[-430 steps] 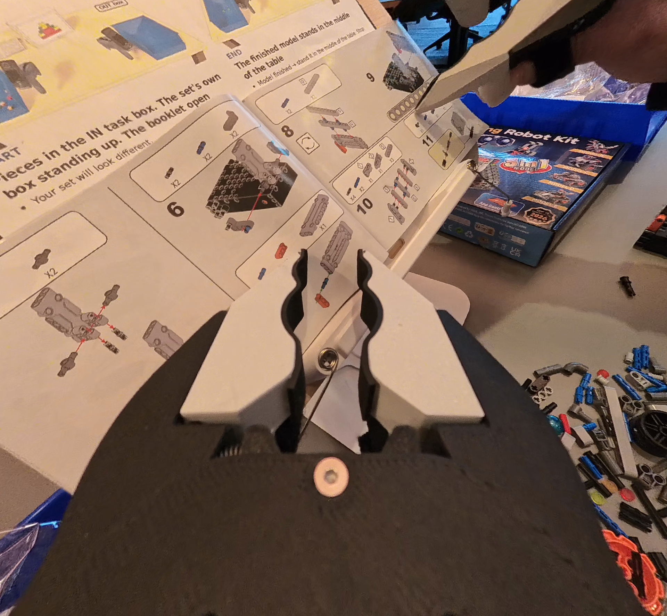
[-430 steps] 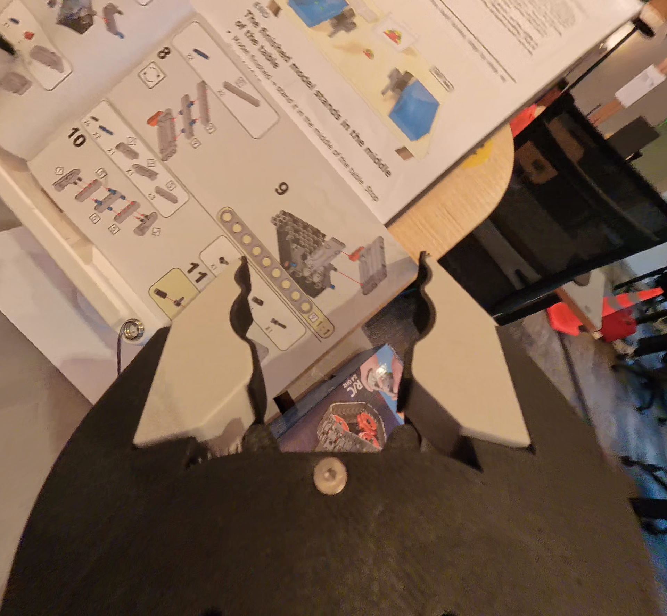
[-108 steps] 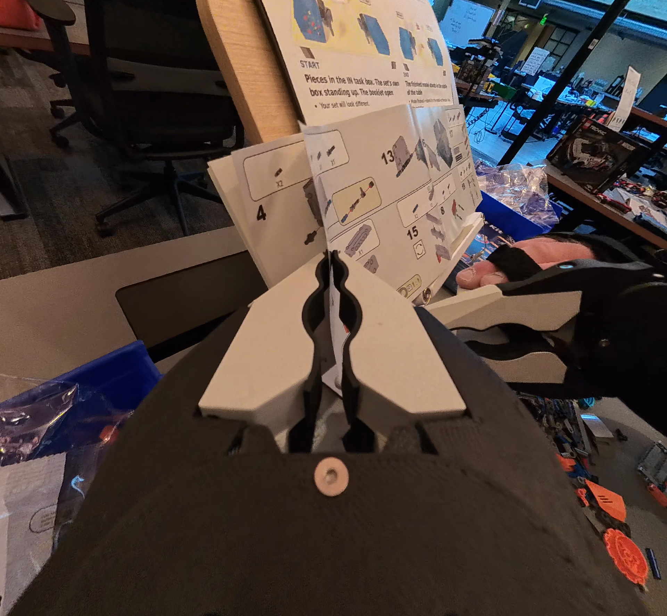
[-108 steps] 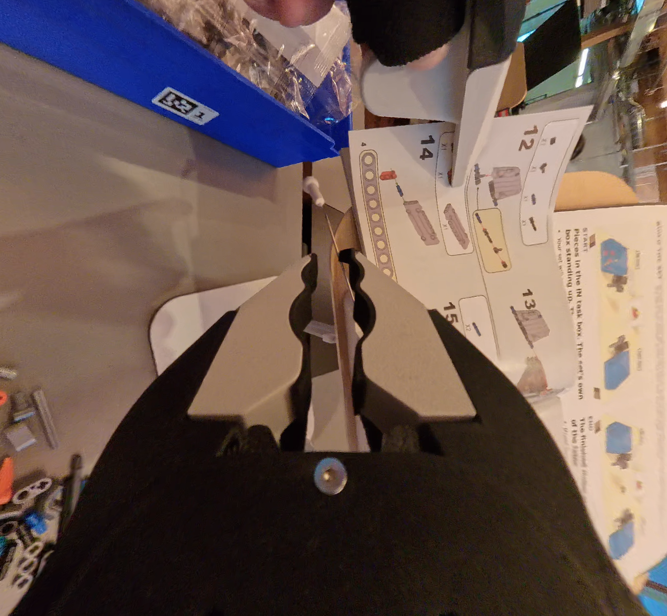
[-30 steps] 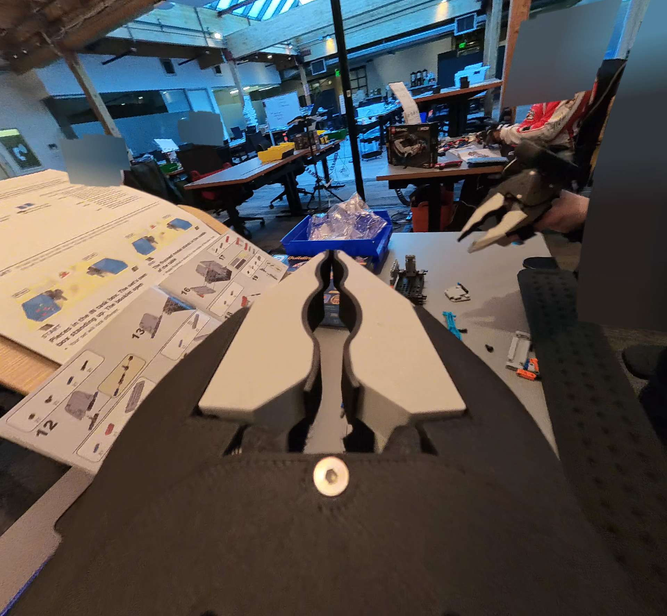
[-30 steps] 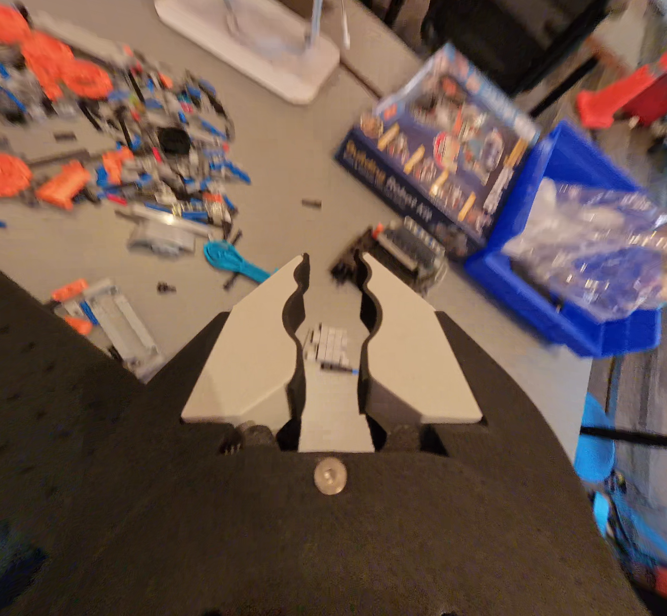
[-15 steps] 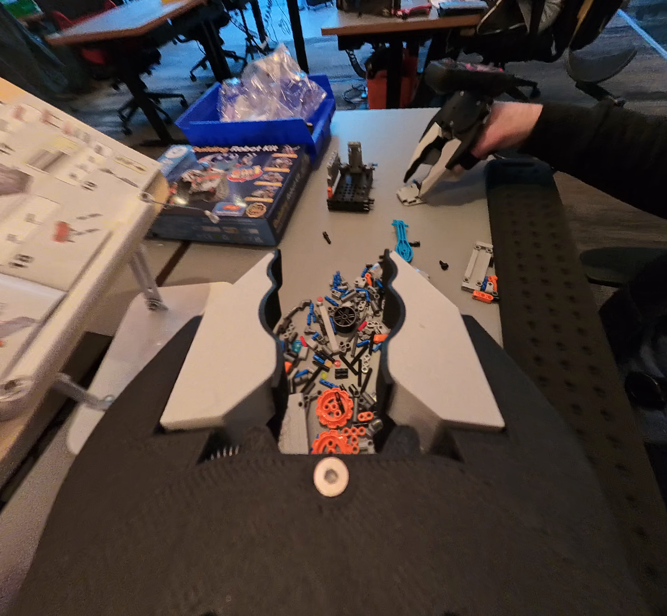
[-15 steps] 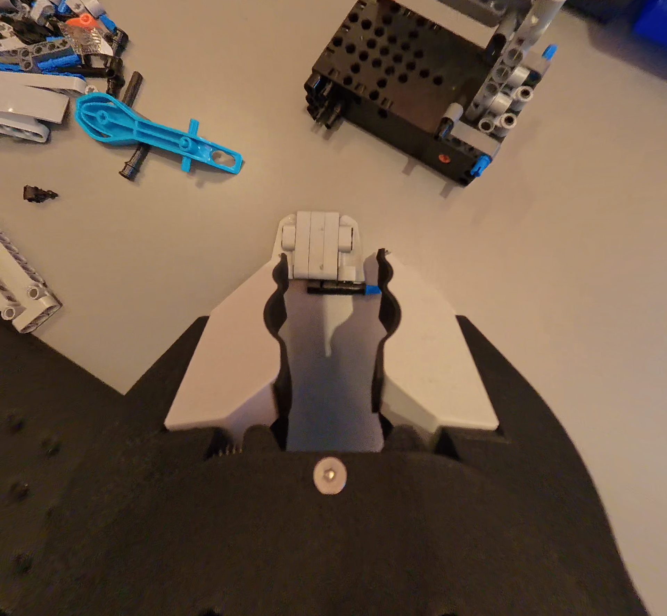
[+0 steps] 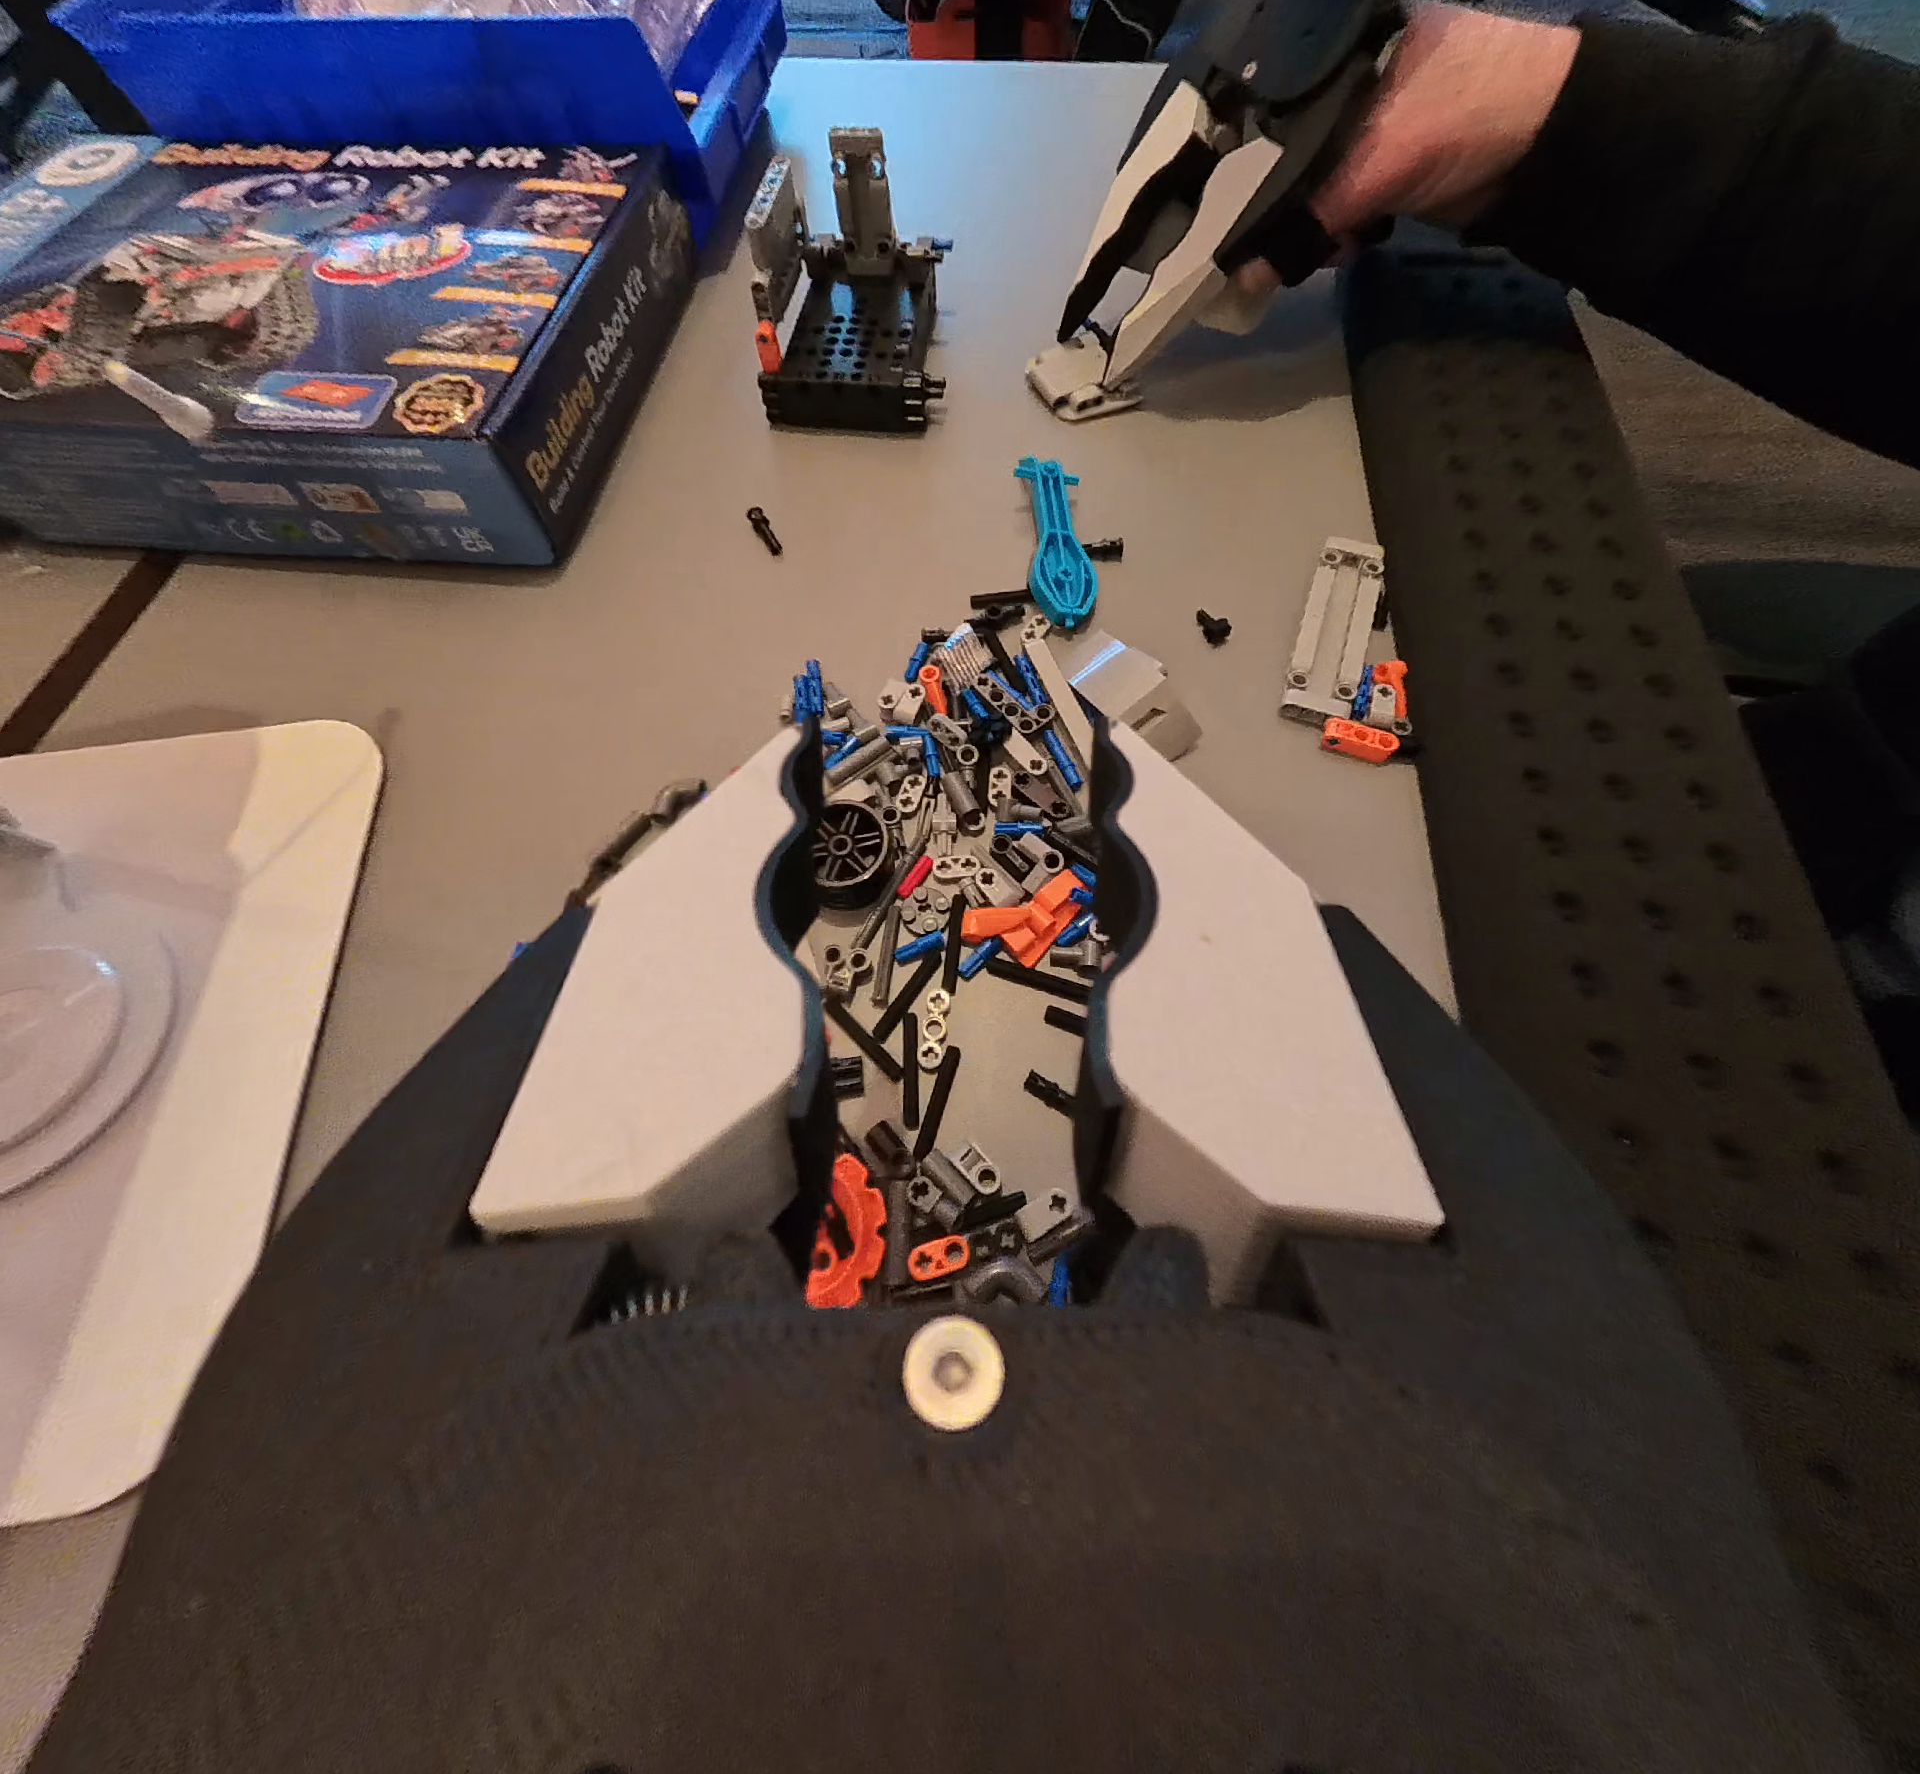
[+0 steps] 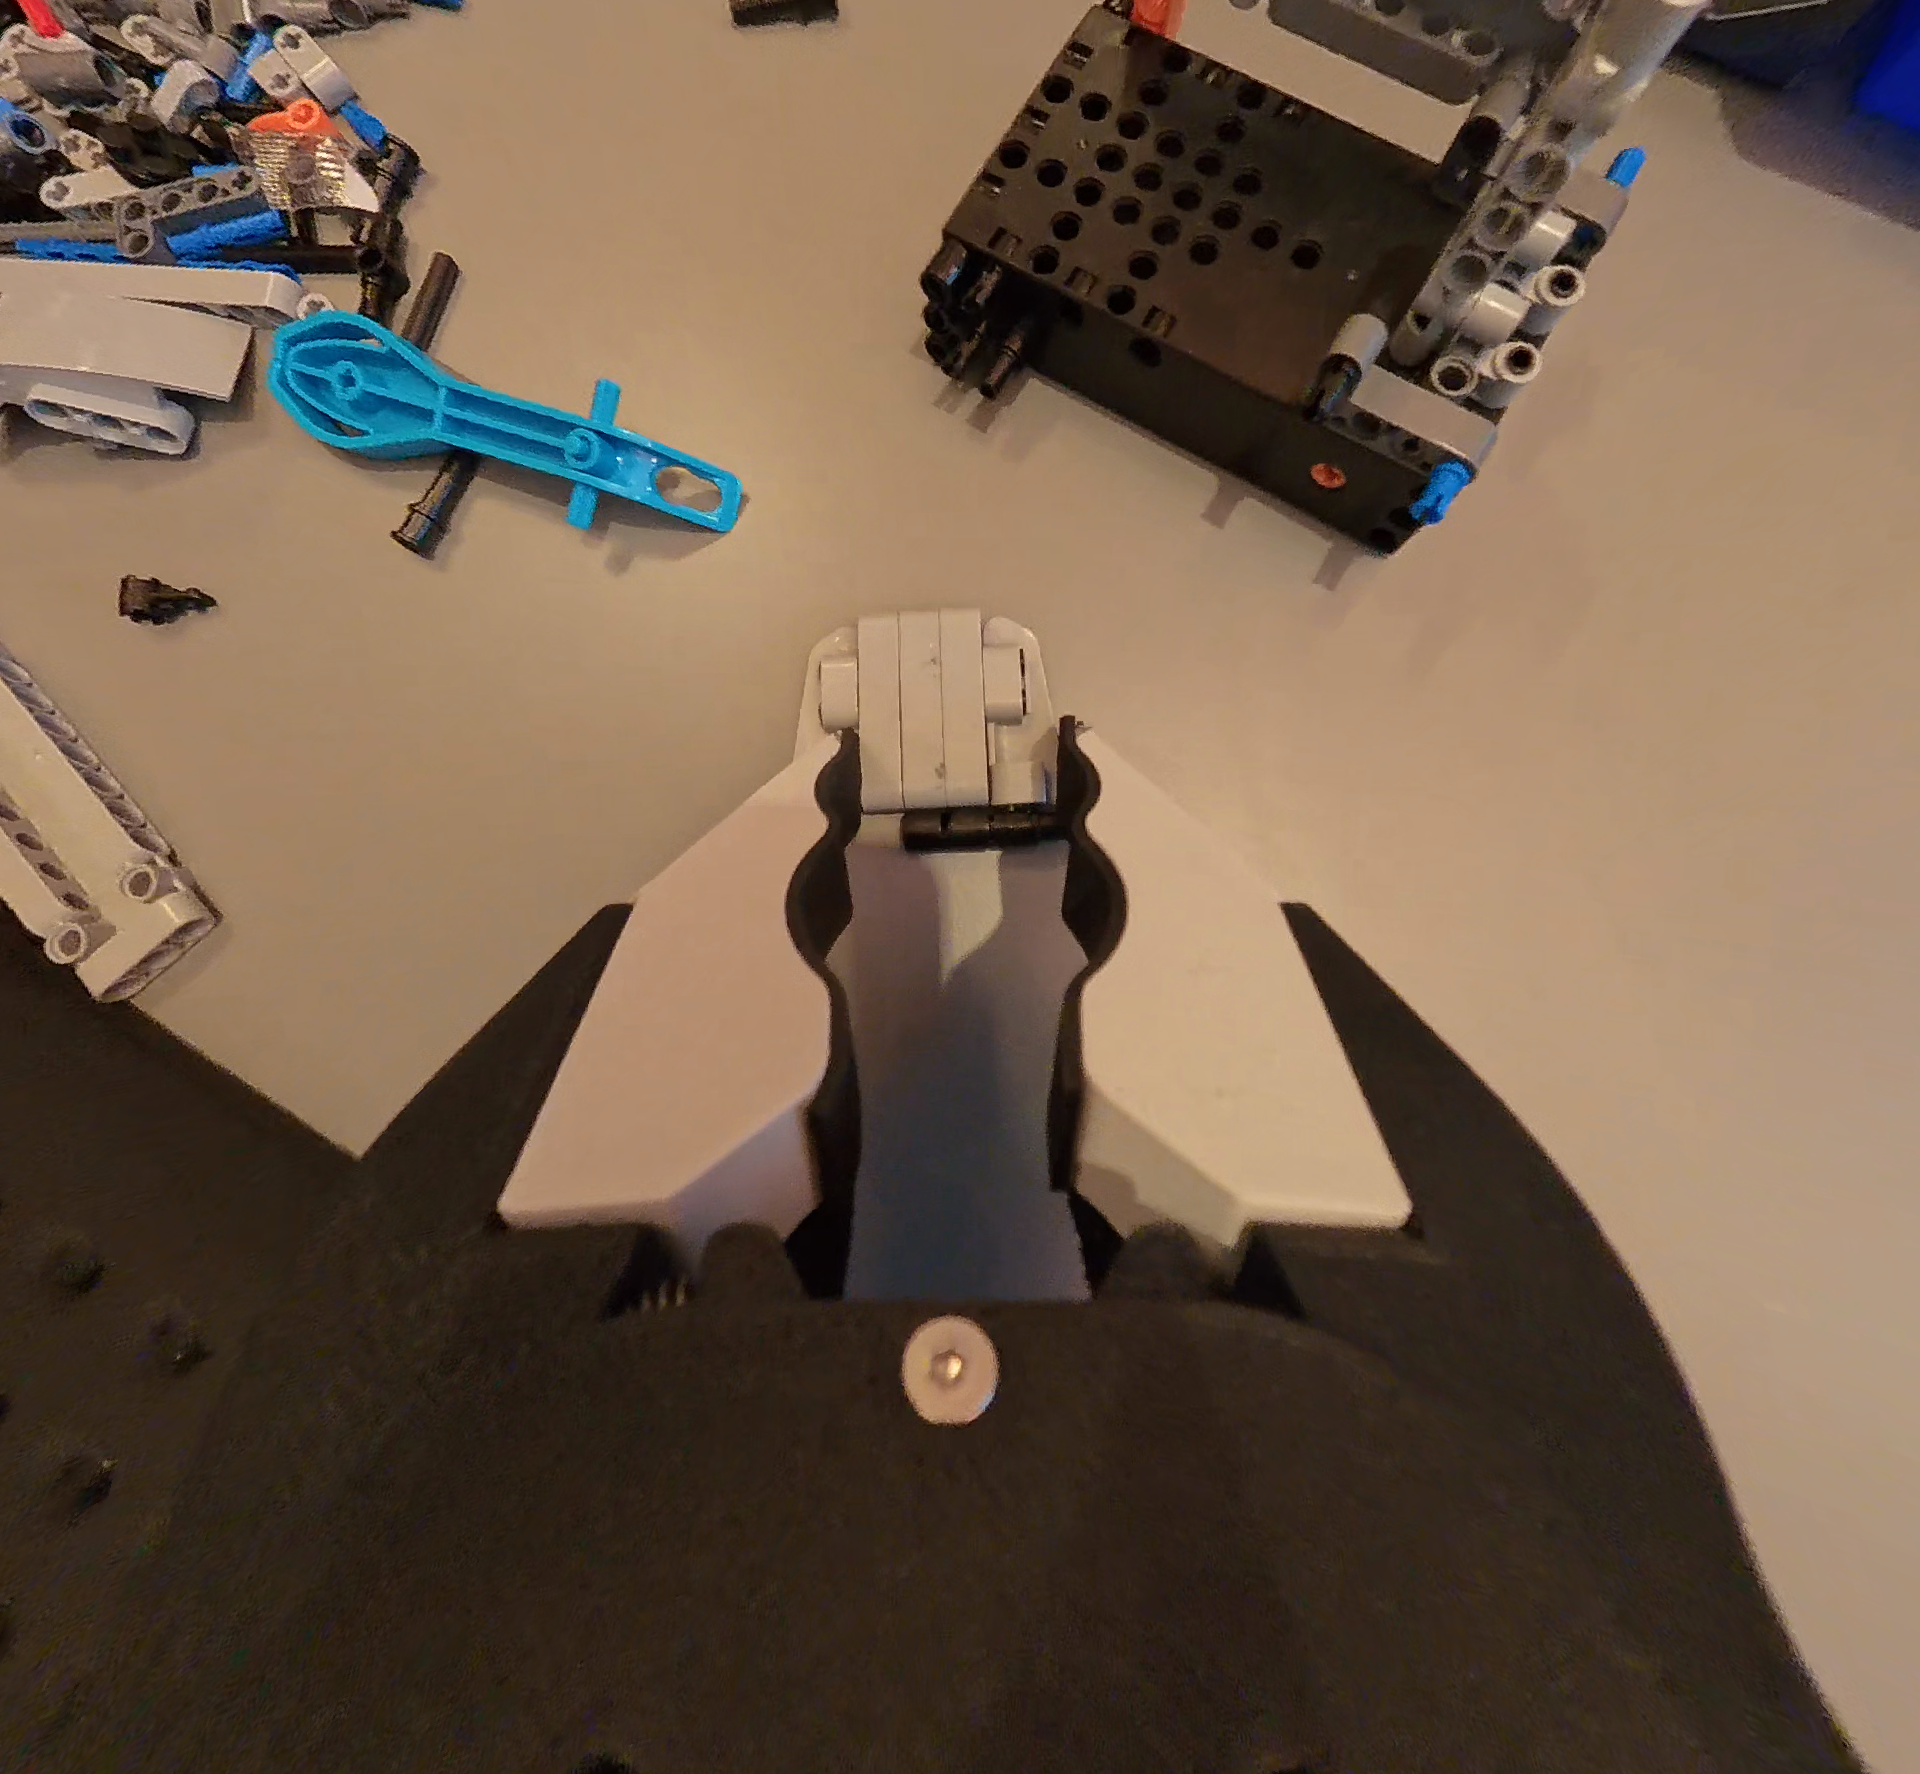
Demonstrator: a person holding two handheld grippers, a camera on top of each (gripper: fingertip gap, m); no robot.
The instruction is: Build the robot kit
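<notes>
My left gripper [image 9: 951,748] is open and empty, hovering over a pile of small parts [image 9: 966,851] in grey, black, blue and orange. My right gripper [image 10: 956,748] is closed around a small grey block assembly [image 10: 920,706] with a black pin, which rests on the grey table. The right gripper also shows in the left wrist view [image 9: 1132,311], tips down on that grey piece [image 9: 1081,384]. A black perforated model with a grey upright [image 10: 1195,270] stands just beyond it, and it also shows in the left wrist view [image 9: 847,322].
A blue lever tool [image 10: 488,420] and loose black pins lie left of the right gripper. A kit box [image 9: 312,322] and a blue bin of plastic bags [image 9: 416,72] stand at the back left. A white stand base [image 9: 208,997] is left, a black perforated mat [image 9: 1558,789] right. The grippers' ends are close to 30 cm from one another.
Both grippers left the instruction booklet and came down to the table. In the last half second the left moved in over the pile, and the right's jaws narrowed onto the grey piece.
</notes>
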